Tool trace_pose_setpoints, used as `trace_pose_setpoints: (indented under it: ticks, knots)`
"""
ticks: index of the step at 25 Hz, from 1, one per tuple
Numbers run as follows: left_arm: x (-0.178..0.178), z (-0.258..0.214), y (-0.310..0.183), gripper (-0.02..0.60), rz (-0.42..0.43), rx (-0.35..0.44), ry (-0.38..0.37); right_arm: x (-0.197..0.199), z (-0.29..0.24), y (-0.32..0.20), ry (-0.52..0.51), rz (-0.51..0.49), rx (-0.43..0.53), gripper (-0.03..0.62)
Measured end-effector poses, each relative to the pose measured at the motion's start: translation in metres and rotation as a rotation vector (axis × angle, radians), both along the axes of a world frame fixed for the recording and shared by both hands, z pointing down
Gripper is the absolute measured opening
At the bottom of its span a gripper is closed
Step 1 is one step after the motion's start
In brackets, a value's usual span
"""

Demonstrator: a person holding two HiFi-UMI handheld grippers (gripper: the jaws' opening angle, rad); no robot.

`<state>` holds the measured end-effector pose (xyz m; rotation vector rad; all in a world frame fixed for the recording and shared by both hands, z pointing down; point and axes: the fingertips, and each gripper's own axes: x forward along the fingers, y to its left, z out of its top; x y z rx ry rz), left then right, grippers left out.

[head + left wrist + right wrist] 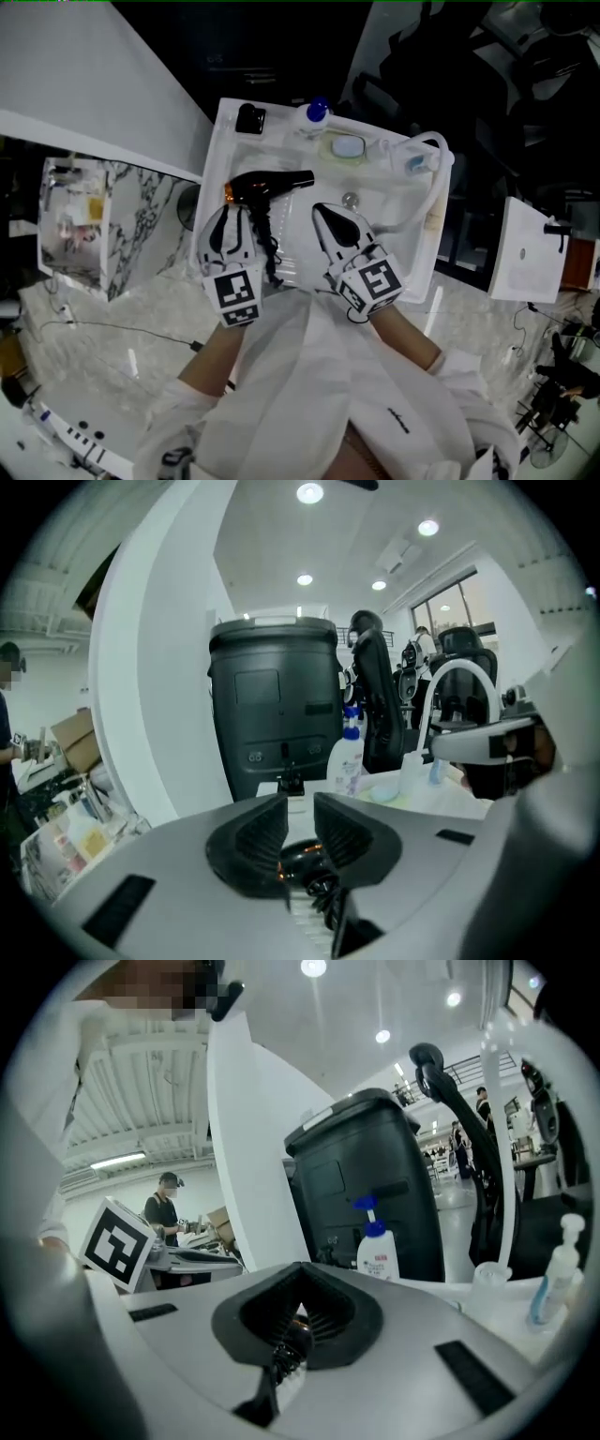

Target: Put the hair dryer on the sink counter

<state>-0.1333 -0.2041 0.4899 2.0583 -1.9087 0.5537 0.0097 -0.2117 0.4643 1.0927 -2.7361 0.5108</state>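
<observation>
At the left of the head view, the left gripper (233, 217) has its jaws narrow and closed on the black hair dryer with a copper ring (265, 186). In the left gripper view the ribbed pads press it from both sides, near the ringed rear end. The hair dryer is in the air above the basin of the white moulded sink (217, 150) and is not yet on any counter. Its long axis lies across the view, with the nozzle to the right. Its black coiled cord (270, 248) falls toward us between the two grippers. Further right, the right gripper (324, 216) has its tips together. Its own view shows a piece of the cord in the hollow behind them, so we judge that it holds the cord only. The left gripper therefore carries the dryer. The ledge behind the basin lies beyond the dryer and already bears a white pump bottle with a blue cap (315, 115). We think the dryer must travel away from us and be laid along a bare part of that ledge
</observation>
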Motion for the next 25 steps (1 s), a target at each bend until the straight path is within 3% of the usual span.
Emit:
trace_pose_setpoints:
  ticks: [5, 8, 15, 25]
  knots:
    - [0.000, -0.050, -0.004, 0.045, 0.040, 0.170, 0.014, 0.011, -0.035, 0.006, -0.003, 0.029, 0.074, 0.017]
    - [0.005, -0.064, -0.006, 0.040, 0.066, 0.216, 0.033, 0.020, -0.046, 0.009, 0.022, 0.055, 0.114, 0.017]
    - [0.012, -0.055, -0.002, 0.038, 0.091, 0.204, 0.041, 0.045, -0.068, 0.021, 0.070, 0.157, 0.202, 0.017]
    - [0.027, -0.055, -0.005, 0.038, 0.131, 0.218, 0.068, 0.066, -0.052, 0.018, 0.073, 0.223, 0.134, 0.017]
